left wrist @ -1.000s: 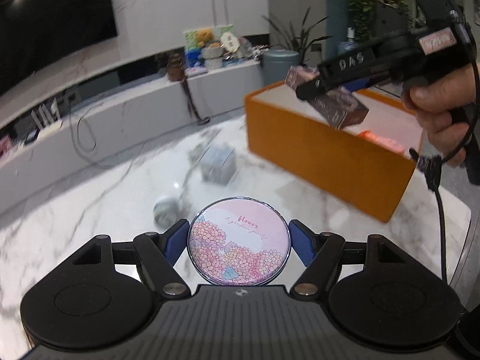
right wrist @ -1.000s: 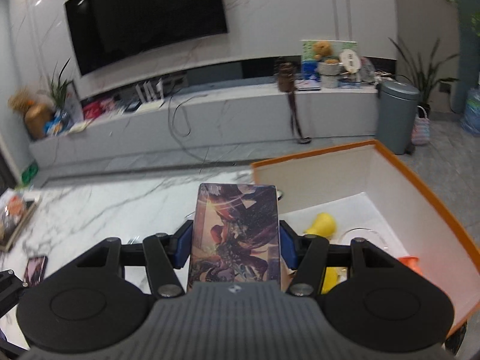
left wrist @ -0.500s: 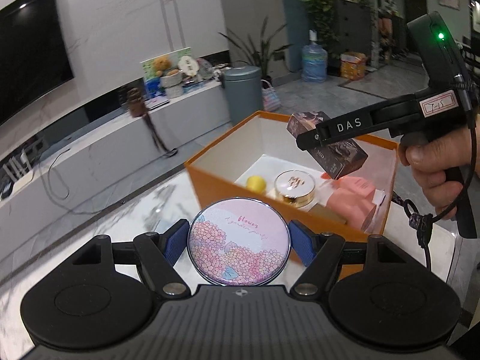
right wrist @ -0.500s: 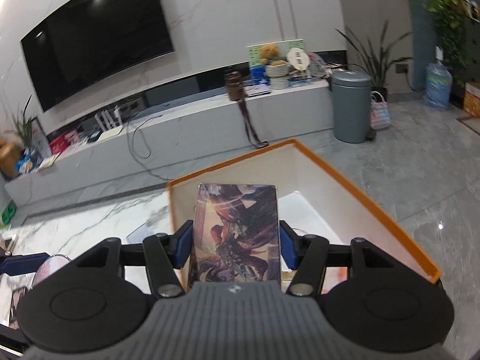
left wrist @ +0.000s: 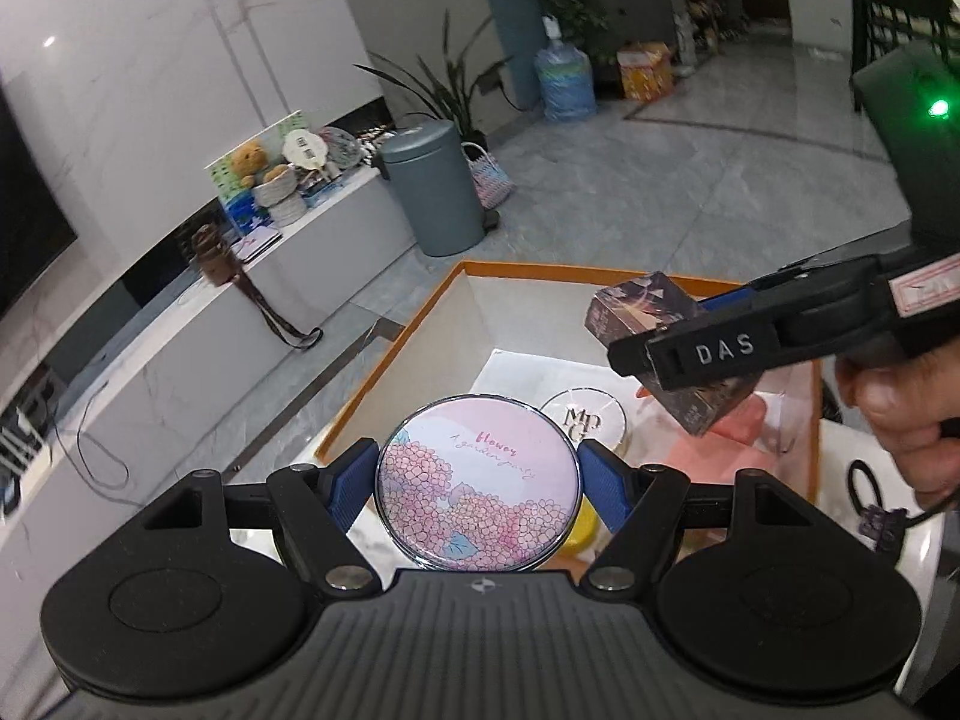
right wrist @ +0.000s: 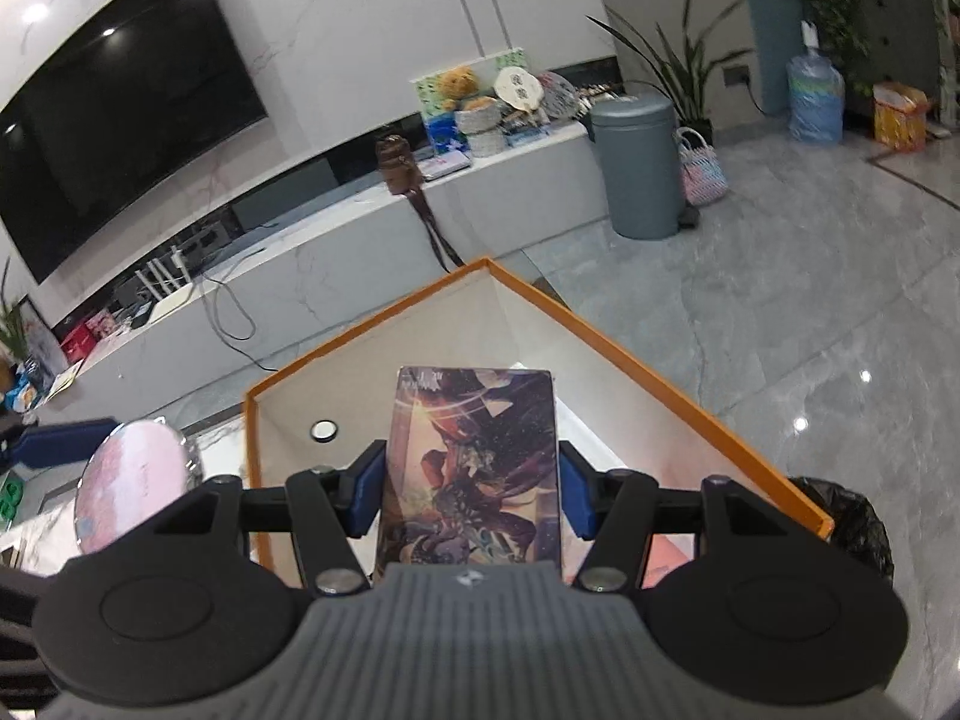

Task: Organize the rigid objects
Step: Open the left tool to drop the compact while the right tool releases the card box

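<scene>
My left gripper [left wrist: 478, 483] is shut on a round pink flower-print compact [left wrist: 478, 471], held over the near left corner of the orange box [left wrist: 384, 372]. My right gripper [right wrist: 470, 483] is shut on a dark illustrated card box [right wrist: 471, 468], held above the same orange box [right wrist: 690, 408]. In the left wrist view the right gripper [left wrist: 666, 360] hangs over the box at the right with the card box [left wrist: 648, 306] in it, a hand behind it. In the right wrist view the compact [right wrist: 135, 483] shows at the left edge.
Inside the orange box lie a gold-rimmed round case [left wrist: 591, 420], a pink item [left wrist: 744, 426] and something yellow [left wrist: 585, 531]. A grey bin [left wrist: 441, 192] and a low white TV bench [right wrist: 336, 276] stand beyond. The marble table [left wrist: 354, 396] bears the box.
Both grippers swung right with their loads, from over the marble table to above the orange box. The box's inside now fills the middle of both views.
</scene>
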Tool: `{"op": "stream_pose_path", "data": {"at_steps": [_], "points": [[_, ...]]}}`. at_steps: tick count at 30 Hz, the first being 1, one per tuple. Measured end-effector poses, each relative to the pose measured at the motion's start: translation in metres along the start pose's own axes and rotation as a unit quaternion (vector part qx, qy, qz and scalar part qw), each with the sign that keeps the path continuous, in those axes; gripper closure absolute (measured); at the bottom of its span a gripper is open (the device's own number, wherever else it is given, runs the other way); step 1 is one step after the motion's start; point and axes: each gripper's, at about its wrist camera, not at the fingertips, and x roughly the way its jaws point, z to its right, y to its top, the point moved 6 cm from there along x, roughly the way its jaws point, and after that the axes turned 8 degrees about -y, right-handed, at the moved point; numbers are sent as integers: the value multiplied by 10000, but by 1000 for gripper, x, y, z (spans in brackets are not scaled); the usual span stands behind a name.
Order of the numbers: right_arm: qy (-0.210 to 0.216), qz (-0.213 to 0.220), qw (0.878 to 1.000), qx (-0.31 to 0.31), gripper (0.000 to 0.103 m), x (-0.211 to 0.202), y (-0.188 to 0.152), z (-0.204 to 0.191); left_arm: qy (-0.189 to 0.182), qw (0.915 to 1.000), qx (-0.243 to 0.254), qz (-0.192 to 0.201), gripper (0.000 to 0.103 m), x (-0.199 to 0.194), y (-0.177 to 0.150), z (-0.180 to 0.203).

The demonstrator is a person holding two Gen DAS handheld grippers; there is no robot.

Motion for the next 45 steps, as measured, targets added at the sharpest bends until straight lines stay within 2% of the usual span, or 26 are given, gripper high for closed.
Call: {"op": "stream_pose_path", "data": {"at_steps": [7, 12, 16, 28, 37, 45], "points": [[-241, -188, 9994, 150, 45, 20, 3, 12, -77, 9984, 388, -401, 20, 42, 8, -3], [-330, -394, 9983, 290, 45, 35, 2, 15, -143, 9955, 440, -826, 20, 74, 6, -11], [-326, -550, 9971, 415, 45, 44, 2, 11, -121, 9911, 637, -1160, 20, 90, 4, -16], [-436, -1051, 9911, 688, 45, 69, -6, 9, -106, 9736, 1510, -1706, 20, 123, 0, -12], [-585, -1362, 9855, 831, 45, 81, -12, 13, -333, 9709, 1328, -1963, 20, 140, -9, -18], [-567, -1486, 9826, 958, 45, 87, -11, 14, -330, 9673, 1351, -2119, 19, 147, -15, -21]]}}
